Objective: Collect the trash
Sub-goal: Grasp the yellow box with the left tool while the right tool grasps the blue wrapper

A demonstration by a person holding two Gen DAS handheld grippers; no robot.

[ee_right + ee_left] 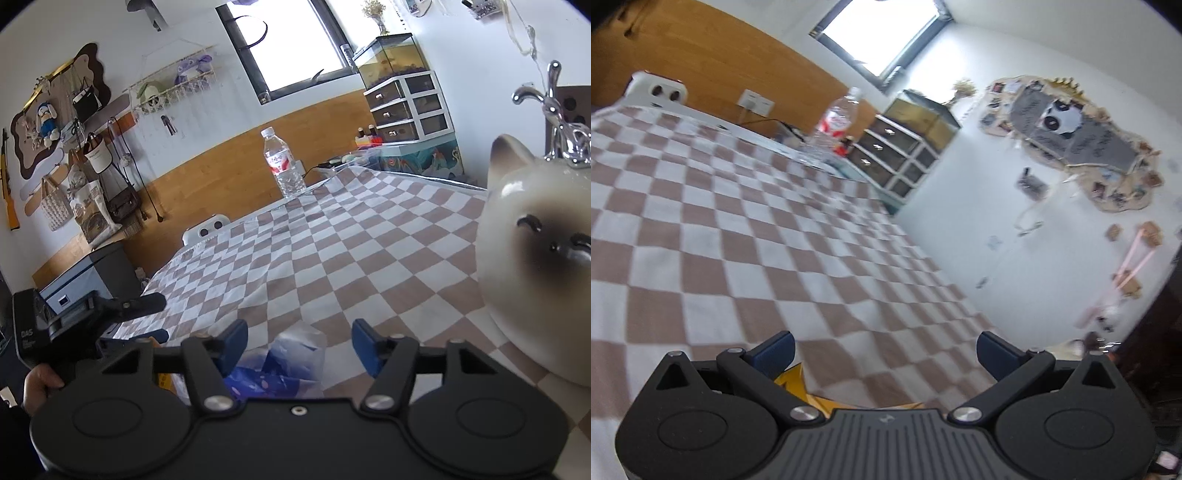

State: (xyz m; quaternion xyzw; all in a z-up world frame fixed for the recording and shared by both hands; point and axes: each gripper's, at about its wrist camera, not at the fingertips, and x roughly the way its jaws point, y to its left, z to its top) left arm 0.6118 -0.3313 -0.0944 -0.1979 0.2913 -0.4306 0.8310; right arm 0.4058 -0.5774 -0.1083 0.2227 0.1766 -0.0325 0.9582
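Checkered cloth [332, 258] covers the whole table, brown and white squares, mostly bare between the grippers and the far edge. Far edge runs along the wood-panelled wall [221, 173]; the cloth's near-left corner drops off beside a blue-grey box [92, 277].

Ceramic cat [535, 266] sits on the cloth close on the right of the right gripper, filling that side; a chrome ornament [561, 122] behind it.

Left gripper [885, 350]: low over the cloth, tilted, fingers spread wide, nothing between them. A yellow wrapper [798, 384] lies just under its left finger. In the right wrist view the same gripper [159, 319] is at the cloth's left edge, a hand [38, 384] on the handle, "DAS" printed on the body.

Right gripper [299, 347]: level, fingers spread, holding nothing. Blue and clear plastic bag [280, 362] lies on the cloth directly under and between them.

Water bottle [284, 166] upright at the far edge, red-and-white label, text unreadable. Well apart from both grippers.
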